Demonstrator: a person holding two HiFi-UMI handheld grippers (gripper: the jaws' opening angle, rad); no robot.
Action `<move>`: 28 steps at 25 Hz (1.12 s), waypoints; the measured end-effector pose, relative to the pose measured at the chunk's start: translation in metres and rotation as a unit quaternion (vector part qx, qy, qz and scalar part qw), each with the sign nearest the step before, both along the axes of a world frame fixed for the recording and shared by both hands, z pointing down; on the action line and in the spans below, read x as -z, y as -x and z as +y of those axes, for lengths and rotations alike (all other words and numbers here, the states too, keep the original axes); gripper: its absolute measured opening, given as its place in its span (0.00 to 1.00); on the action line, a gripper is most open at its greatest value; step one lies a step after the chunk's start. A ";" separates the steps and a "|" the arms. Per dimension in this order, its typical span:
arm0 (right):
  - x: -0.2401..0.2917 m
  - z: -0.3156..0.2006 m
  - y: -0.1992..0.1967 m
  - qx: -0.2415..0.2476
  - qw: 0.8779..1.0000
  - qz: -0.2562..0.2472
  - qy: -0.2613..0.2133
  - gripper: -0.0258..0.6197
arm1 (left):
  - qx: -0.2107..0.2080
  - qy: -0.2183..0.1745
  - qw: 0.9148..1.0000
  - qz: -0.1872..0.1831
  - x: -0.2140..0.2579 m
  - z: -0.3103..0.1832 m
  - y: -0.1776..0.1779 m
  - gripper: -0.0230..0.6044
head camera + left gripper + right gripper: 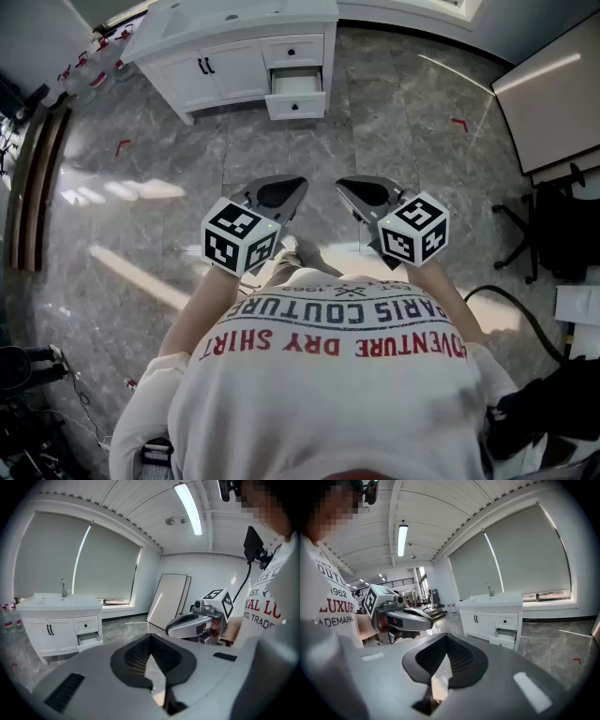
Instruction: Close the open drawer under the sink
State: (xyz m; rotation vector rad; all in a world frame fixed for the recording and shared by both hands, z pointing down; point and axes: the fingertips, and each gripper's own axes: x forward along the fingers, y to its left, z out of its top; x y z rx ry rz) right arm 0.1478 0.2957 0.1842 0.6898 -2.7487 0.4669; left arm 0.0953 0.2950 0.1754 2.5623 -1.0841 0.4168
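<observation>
**Both grippers empty, drawer far out of reach**

The person stands in the middle of the room with both tools held level in front of the chest, a carrying posture, I'd say, not a working one. The left gripper (pixel 281 192) has its jaws brought together at the tips with nothing between them. The right gripper (pixel 361 195) is the same, closed and empty. They sit side by side, tips angled slightly toward each other, probably just at rest ahead of the walk over.

The open drawer (pixel 296 86) lies well ahead of both grippers, across a stretch of grey floor (pixel 394 131). It is almost straight out from the left one and ahead and to the left of the right one. It is the lower drawer at the right end of the white cabinet (pixel 225 67) under the sink (pixel 234 11), pulled out partway, with the drawer above it shut.

Nothing touches the drawer yet, so the task looks barely begun. Closed jaws suit a flat push on the drawer front.
</observation>
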 end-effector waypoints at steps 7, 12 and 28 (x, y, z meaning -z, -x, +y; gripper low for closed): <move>-0.003 0.006 0.005 0.008 1.000 0.003 0.001 0.04 | 0.001 0.001 1.000 -0.001 -0.002 0.003 0.003 0.04; -0.003 0.005 0.003 0.002 1.000 -0.001 0.005 0.04 | 0.001 0.003 1.000 -0.005 -0.001 0.004 0.002 0.04; -0.013 0.002 -0.002 -0.015 1.000 -0.016 0.010 0.04 | 0.004 0.012 1.000 -0.008 -0.010 0.004 0.003 0.04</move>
